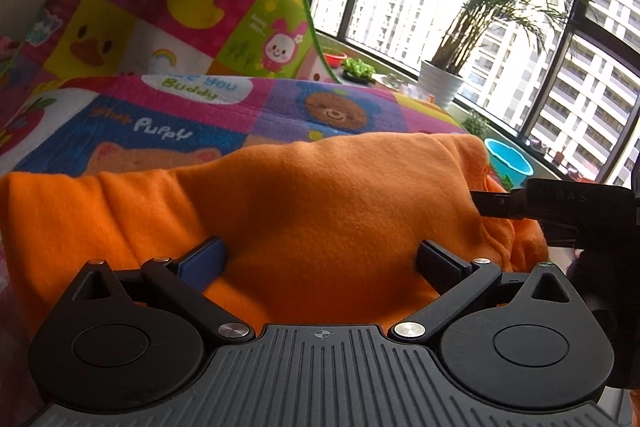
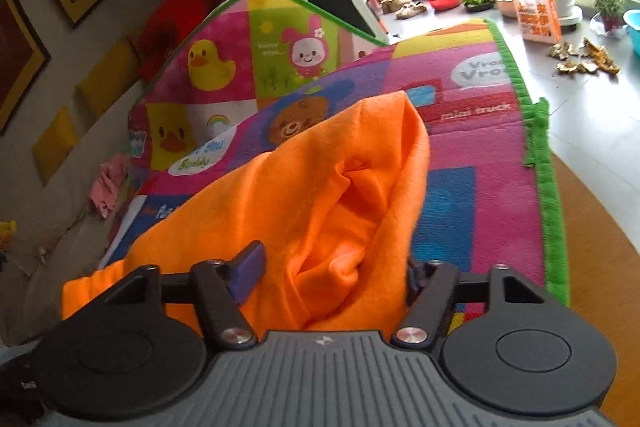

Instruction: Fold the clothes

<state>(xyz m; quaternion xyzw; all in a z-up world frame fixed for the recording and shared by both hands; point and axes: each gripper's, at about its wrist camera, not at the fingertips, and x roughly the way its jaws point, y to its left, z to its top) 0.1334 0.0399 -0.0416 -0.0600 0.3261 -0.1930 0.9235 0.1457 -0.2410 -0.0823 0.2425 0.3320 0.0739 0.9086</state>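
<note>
An orange fleece garment (image 1: 312, 195) lies bunched on a colourful cartoon play mat (image 1: 192, 115). My left gripper (image 1: 320, 263) is open, its blue-padded fingers (image 1: 202, 263) spread wide with the garment's near edge between them. My right gripper (image 2: 332, 267) is open too, and a raised fold of the same orange garment (image 2: 340, 187) sits between its fingers (image 2: 248, 263). The right gripper also shows at the right edge of the left wrist view (image 1: 560, 207), by the garment's right end.
The mat (image 2: 480, 131) has a green fringe and its far part folds up against a sofa (image 2: 60, 187). Beyond it are a white plant pot (image 1: 440, 83), a blue basin (image 1: 508, 159), bowls of greens, an orange bag (image 2: 538, 15) and large windows.
</note>
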